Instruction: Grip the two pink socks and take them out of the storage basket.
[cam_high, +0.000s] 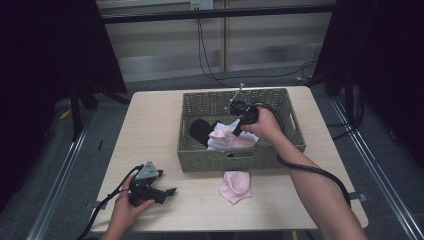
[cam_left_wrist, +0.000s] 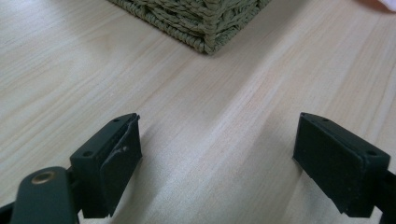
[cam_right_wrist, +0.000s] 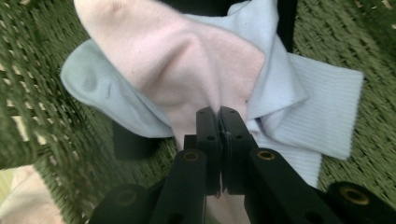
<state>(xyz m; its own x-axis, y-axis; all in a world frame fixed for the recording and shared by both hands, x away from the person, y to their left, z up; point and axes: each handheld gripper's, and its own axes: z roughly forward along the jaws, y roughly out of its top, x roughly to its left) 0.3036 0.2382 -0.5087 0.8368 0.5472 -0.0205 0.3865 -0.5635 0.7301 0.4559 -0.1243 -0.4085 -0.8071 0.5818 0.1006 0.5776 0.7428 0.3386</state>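
Even soft light, dark surroundings

The table (cam_high: 150, 130) is showing a pale wood-grain top, smooth and faintly sheeny. The basket (cam_high: 235, 160) is looking like coarse woven olive fibre, rough and matt. The pink sock (cam_right_wrist: 187, 60) is appearing as soft, fuzzy knit cloth, the white sock (cam_right_wrist: 322, 112) as ribbed cloth. The left gripper (cam_left_wrist: 219, 158) is wearing matt black plastic with brassy metal rivets.

Black sock (cam_high: 201, 131) in the green woven basket (cam_high: 286, 107): partly covered by the pale pink sock (cam_right_wrist: 187, 60) pinched in the right gripper (cam_right_wrist: 218, 116); full shape unreadable. Beneath that gripper, white ribbed sock (cam_right_wrist: 322, 116) partly buried. Left gripper view: basket corner cut off at top edge.
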